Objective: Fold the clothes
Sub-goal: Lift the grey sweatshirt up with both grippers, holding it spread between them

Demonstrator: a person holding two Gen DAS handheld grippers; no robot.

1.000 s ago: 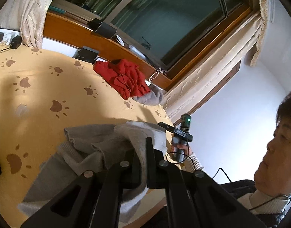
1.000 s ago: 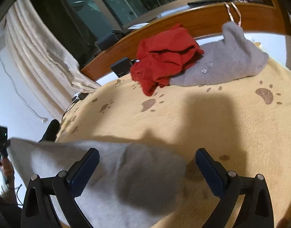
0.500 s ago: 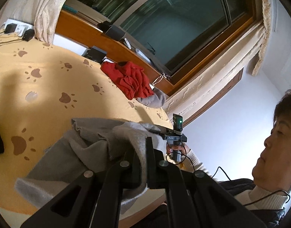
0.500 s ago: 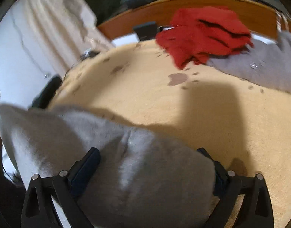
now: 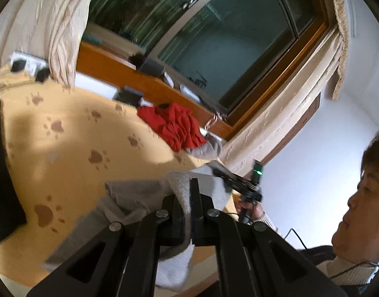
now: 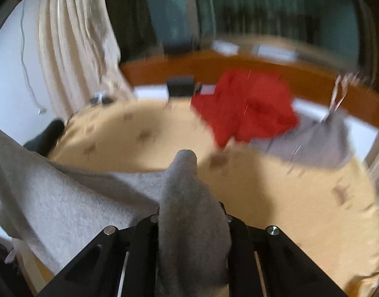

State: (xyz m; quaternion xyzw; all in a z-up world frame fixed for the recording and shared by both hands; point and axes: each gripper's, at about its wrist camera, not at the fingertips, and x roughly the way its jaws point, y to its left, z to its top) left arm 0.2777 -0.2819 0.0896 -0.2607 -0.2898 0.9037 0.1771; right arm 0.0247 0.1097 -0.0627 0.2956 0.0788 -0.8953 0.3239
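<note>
Both my left hand-held gripper (image 5: 187, 212) and right hand-held gripper (image 6: 191, 212) pinch the grey sweater (image 6: 73, 198). I judge I should keep both edges level and taut, laying it clear of the red garment (image 6: 246, 109) at 1 o'clock.

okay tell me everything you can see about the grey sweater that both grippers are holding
The grey sweater looks like soft, fuzzy knit in light grey with a ribbed edge. It is bunched and unfolded at the near edge of the yellow paw-print blanket. The left gripper is shut on one fold of it, and the right gripper is shut on another, which sticks up between its fingers. Between the two grips the fabric stretches and sags; part of it hangs over the blanket's edge.
</note>
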